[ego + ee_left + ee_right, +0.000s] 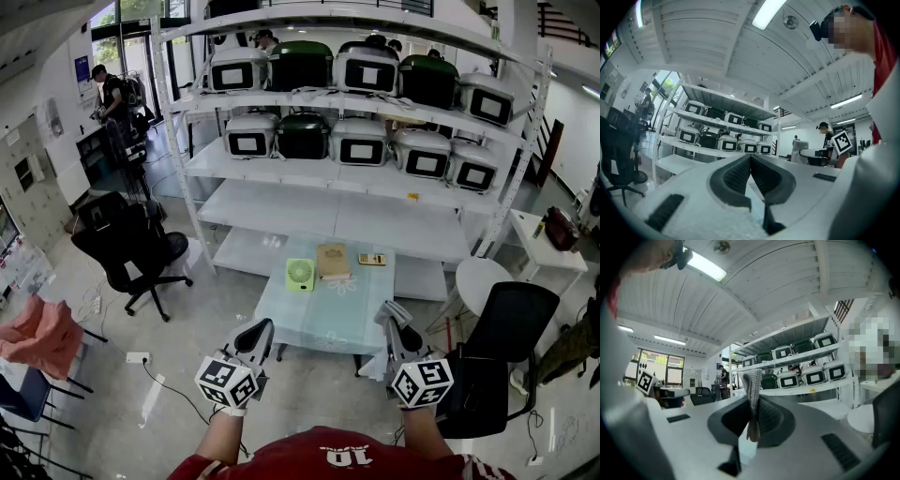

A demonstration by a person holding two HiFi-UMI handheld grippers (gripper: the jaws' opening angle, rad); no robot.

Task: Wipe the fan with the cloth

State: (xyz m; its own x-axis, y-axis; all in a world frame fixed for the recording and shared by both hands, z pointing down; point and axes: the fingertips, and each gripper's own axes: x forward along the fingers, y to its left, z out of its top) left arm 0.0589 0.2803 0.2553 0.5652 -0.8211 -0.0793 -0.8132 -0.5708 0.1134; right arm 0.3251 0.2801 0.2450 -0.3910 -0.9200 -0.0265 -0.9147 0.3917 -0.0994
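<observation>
The green fan [300, 274] sits at the far left of the small table [328, 323], just left of a brown box [332, 261]. Its round face shows toward you. Your right gripper [753, 404] is squeezed tight on the grey cloth [752, 385] (a thin strip running up and down, poking out past the tips). Your left gripper [750, 157] is closed with nothing in it. Both hang by the table's near edge, well apart from the fan.
</observation>
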